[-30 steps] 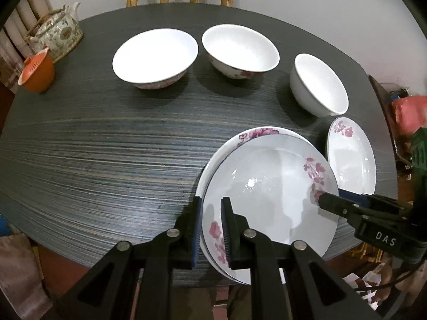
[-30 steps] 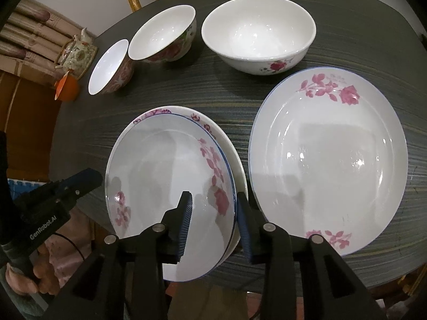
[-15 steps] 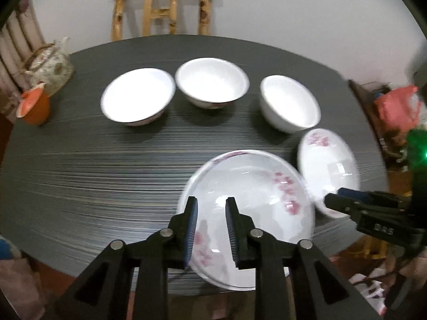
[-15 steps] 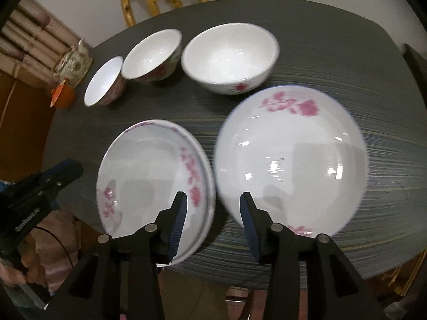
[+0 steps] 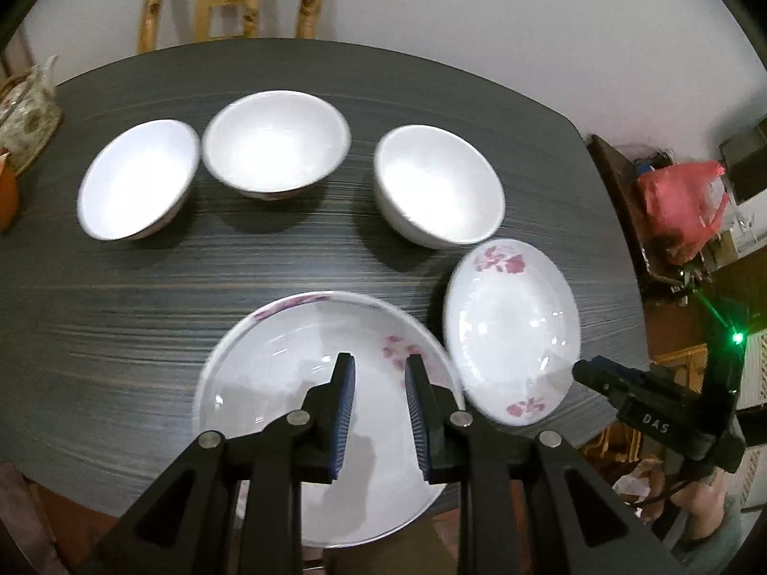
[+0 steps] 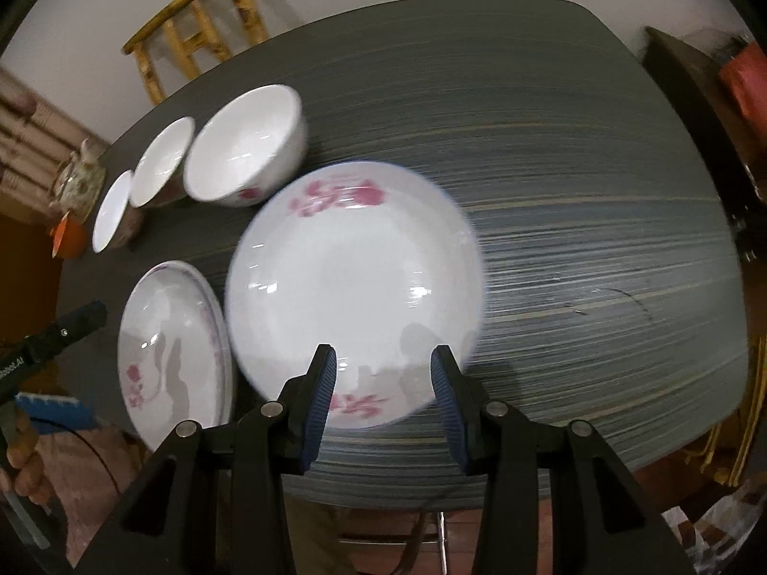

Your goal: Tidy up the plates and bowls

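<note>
Left claw [image 5: 375, 373] hangs over the stacked plates [image 5: 287, 383] at the near edge of the table [image 5: 120, 287], pads apart w/ a narrow-ish gap, nothing between them. The stack looks like 2 plates, a pink-flowered rim showing just behind the top one; in the right wrist view the double rim shows too [image 6: 168, 335]. Single plate [image 5: 510, 335] lies just right of the stack, rims nearly touching, pink flowers at far and near edges.

Right claw [image 6: 382, 366] is spread wide, empty, above the near rim of that single plate [image 6: 354, 287]; can't tell if the pads touch it. Image is motion-blurred.

3 white bowls in a row further back: left bowl [image 5: 136, 179], middle bowl [image 5: 275, 143] beside it, rims almost meeting, right bowl [image 5: 438, 182] apart, just behind the single plate.

Teapot [image 5: 24, 105] and orange cup [image 5: 7, 191] at table's far left; wooden chair [image 5: 239, 0] behind the table
</note>
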Demonstrator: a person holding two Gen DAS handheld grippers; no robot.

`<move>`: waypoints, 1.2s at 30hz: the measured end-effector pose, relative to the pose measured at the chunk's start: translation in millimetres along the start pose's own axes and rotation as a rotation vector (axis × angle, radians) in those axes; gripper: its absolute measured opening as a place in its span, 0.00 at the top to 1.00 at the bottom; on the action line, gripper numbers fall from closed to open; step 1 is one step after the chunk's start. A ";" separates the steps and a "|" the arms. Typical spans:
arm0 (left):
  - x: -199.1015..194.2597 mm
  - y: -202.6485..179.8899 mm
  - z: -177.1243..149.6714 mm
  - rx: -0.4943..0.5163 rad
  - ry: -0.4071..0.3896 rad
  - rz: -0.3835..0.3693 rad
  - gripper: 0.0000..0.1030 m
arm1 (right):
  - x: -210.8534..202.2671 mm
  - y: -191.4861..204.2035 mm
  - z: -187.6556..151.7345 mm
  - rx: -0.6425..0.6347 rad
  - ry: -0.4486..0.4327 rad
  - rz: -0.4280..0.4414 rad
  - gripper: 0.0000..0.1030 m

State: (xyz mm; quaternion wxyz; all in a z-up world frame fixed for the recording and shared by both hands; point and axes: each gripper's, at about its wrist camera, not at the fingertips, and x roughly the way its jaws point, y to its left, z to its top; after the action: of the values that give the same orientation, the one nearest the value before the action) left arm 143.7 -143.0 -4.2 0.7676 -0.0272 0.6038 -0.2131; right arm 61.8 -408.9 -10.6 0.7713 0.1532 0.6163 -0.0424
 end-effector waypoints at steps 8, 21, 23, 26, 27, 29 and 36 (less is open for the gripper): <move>30.9 -24.4 16.7 0.015 0.068 -0.066 0.79 | 12.1 -31.6 2.1 0.067 0.015 0.028 0.62; 76.4 -51.0 34.4 0.036 0.131 -0.074 0.79 | 38.4 -47.7 13.6 0.080 0.048 0.091 0.72; 80.2 -51.8 35.4 0.035 0.135 -0.073 0.79 | 41.7 -49.3 16.2 0.084 0.053 0.100 0.76; 85.8 -53.8 37.3 0.039 0.146 -0.066 0.79 | 44.4 -52.9 18.4 0.094 0.054 0.115 0.81; 87.5 -53.5 37.8 0.036 0.150 -0.070 0.79 | 45.3 -53.4 19.8 0.096 0.056 0.119 0.82; 91.9 -52.1 38.6 0.020 0.173 -0.078 0.79 | 47.3 -53.7 21.6 0.098 0.058 0.126 0.83; 96.0 -51.7 37.4 0.013 0.196 -0.061 0.79 | 49.6 -55.4 23.9 0.104 0.059 0.144 0.83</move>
State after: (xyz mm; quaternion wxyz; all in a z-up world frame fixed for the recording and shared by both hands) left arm 180.9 -232.5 -66.5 0.6982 -0.0196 0.6734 -0.2422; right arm 81.9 -462.3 -64.0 0.7448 0.2381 0.6232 -0.0144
